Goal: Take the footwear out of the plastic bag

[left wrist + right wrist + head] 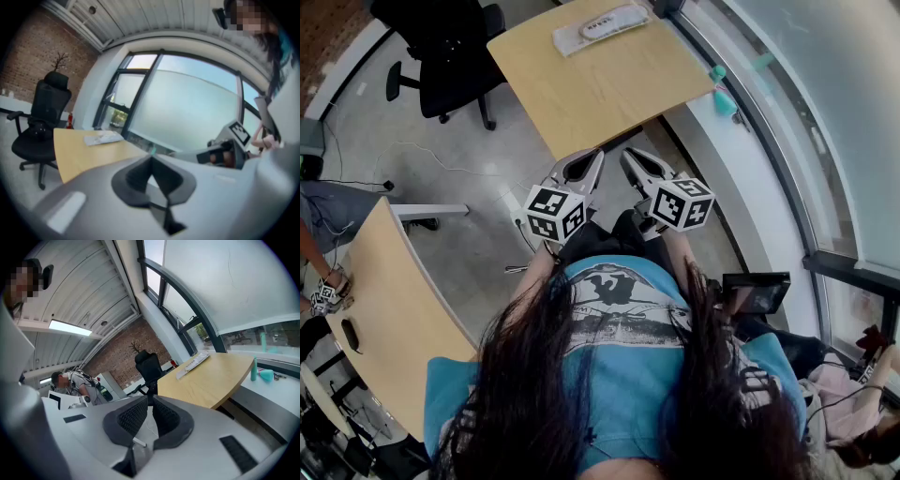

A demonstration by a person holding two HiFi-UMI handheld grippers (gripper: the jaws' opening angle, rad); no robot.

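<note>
Bag (pixel 598 26): long axis crosswise at surface (pixel 609 89) far edge; left tool (pixel 596 159) and right tool (pixel 628 157), both closed, empty, off its near edge, about equally near.

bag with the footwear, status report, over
Left tool shut, empty. Right tool shut, empty. Bagged footwear untouched at far end of table. Nothing in the way.
</note>
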